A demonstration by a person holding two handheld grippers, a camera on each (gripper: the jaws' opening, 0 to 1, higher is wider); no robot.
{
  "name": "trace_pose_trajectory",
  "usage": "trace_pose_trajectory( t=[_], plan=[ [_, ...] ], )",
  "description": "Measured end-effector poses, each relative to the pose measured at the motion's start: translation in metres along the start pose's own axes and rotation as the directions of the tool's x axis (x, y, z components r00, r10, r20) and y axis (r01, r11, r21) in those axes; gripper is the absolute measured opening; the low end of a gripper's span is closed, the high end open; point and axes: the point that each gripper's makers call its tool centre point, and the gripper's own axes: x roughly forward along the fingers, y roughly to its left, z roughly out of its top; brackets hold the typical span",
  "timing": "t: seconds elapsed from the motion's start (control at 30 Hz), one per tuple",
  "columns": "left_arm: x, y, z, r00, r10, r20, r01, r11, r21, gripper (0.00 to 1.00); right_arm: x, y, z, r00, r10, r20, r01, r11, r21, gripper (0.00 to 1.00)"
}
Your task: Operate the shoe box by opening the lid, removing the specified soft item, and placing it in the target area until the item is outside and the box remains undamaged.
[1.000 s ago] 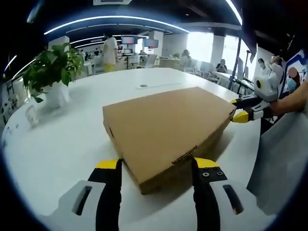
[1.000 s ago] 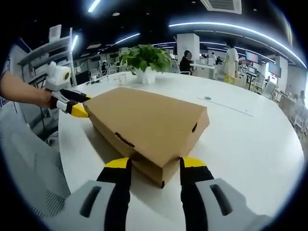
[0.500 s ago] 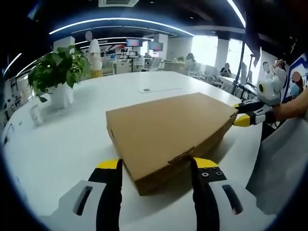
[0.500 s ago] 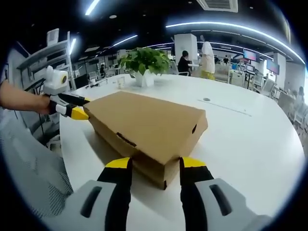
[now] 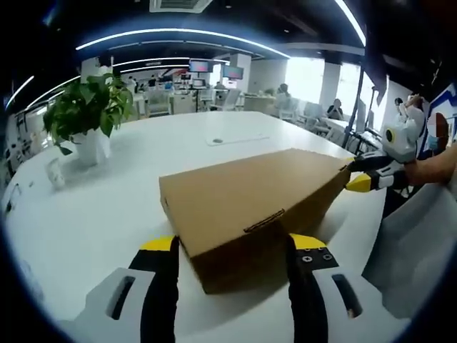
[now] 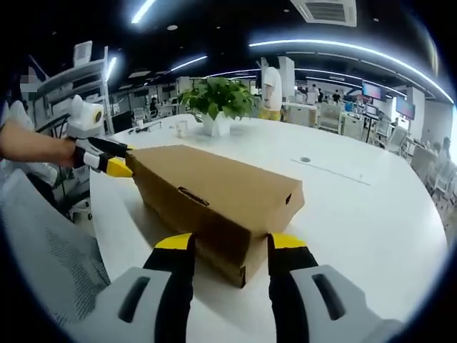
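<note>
A shut brown cardboard shoe box [image 5: 250, 196] [image 6: 214, 193] lies on the white round table [image 5: 93, 214]. Its near corner sits between the spread jaws of my left gripper [image 5: 233, 246], which is open. The opposite corner sits between the jaws of my right gripper [image 6: 230, 246], also open. Each gripper appears in the other's view at the box's far corner: the right gripper [image 5: 364, 179], held by a hand, and the left gripper [image 6: 114, 163]. The lid has a small slot [image 5: 264, 221] on its long side. The box's contents are hidden.
A potted green plant [image 5: 86, 118] [image 6: 218, 96] and a small white cup [image 5: 53, 171] stand at the table's far side. A round table port [image 5: 218, 141] lies beyond the box. The person's grey clothing [image 6: 43, 250] is at the table edge. Desks and people fill the office behind.
Both views now look at the box from lower down, so its top looks flatter and its side taller. The jaws stay at the same corners. A person in the background has walked on.
</note>
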Motion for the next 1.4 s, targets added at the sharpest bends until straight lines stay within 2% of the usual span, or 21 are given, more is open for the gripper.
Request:
trace_pose_trajectory(
  t=[0.2, 0.77, 1.17, 1.4],
  plan=[
    [-0.005, -0.003, 0.009, 1.0, -0.017, 0.008, 0.017, 1.0, 0.01, 0.67, -0.003, -0.001, 0.01, 1.0, -0.016, 0.014, 0.017, 0.998, -0.056, 0.37],
    [-0.011, -0.005, 0.048, 0.997, -0.031, 0.077, 0.026, 0.998, 0.064, 0.77, -0.008, -0.012, 0.054, 0.996, -0.043, 0.073, 0.051, 0.993, -0.104, 0.37],
    [-0.007, 0.009, 0.075, 0.995, 0.0, 0.1, -0.012, 0.992, 0.127, 0.69, -0.003, -0.026, 0.083, 0.993, -0.059, 0.101, 0.072, 0.988, -0.138, 0.37],
    [-0.002, 0.025, 0.091, 0.991, 0.045, 0.13, -0.063, 0.988, 0.138, 0.58, 0.002, -0.037, 0.099, 0.993, -0.058, 0.105, 0.074, 0.985, -0.155, 0.36]
  ],
)
